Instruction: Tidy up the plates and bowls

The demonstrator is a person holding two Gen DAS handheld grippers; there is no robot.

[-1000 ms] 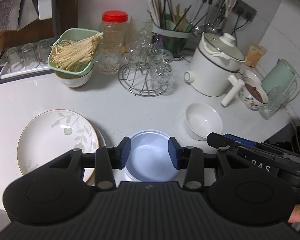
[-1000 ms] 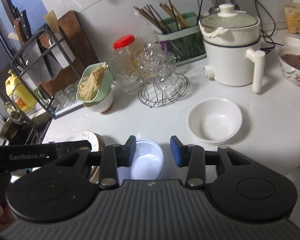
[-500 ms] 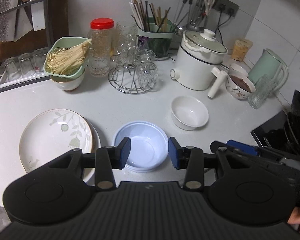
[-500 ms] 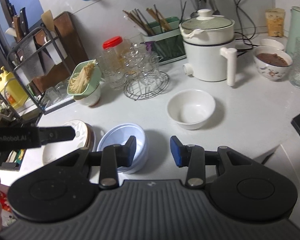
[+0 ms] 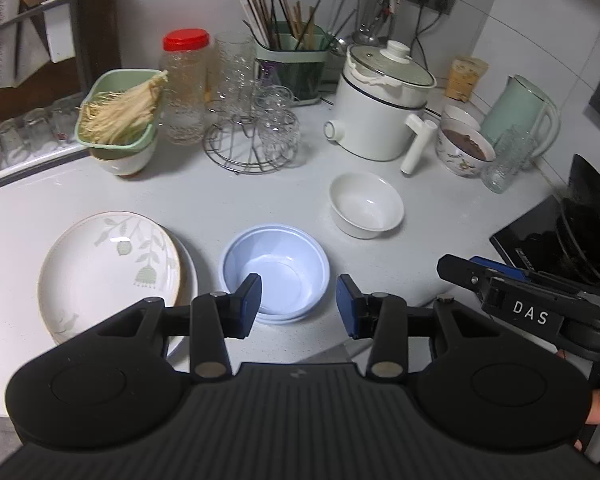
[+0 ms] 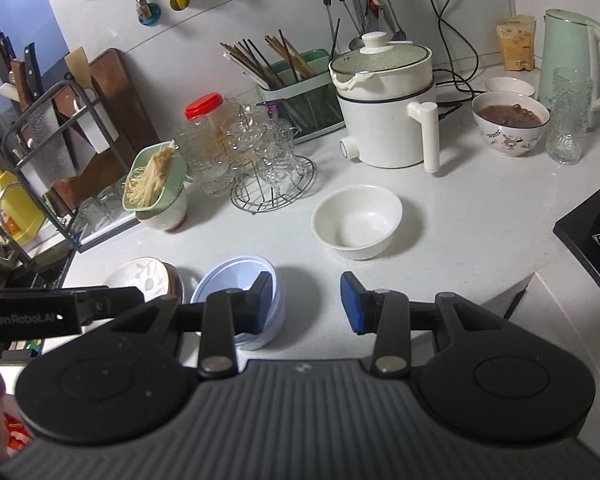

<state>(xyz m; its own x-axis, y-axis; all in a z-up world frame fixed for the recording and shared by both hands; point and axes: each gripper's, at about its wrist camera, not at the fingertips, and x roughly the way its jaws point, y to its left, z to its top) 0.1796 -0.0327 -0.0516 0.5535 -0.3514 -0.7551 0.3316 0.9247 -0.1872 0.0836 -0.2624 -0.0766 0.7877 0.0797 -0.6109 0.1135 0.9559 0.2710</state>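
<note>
A pale blue bowl [image 5: 278, 266] sits on the white counter near its front edge, stacked on another like it. Left of it lies a leaf-patterned plate [image 5: 108, 268] on top of a second plate. A white bowl [image 5: 366, 204] stands empty further back on the right. My left gripper [image 5: 298, 306] hovers open above the blue bowl's near rim, holding nothing. In the right wrist view the blue bowl [image 6: 236, 284] is at lower left, the white bowl [image 6: 356, 220] ahead, the plate [image 6: 140, 276] partly hidden. My right gripper [image 6: 306, 302] is open and empty over bare counter.
At the back stand a glass rack [image 5: 252, 140], a red-lidded jar [image 5: 186, 84], a green basket of noodles on a bowl [image 5: 120, 120], a white cooker [image 5: 380, 108], a filled patterned bowl [image 5: 464, 152], a kettle [image 5: 520, 116]. A black stove [image 5: 552, 232] lies right.
Both grippers drew back from the counter and the views widened; the bowls and plates now look smaller and farther. Nothing on the counter moved. Both sets of jaws kept the same gap.
</note>
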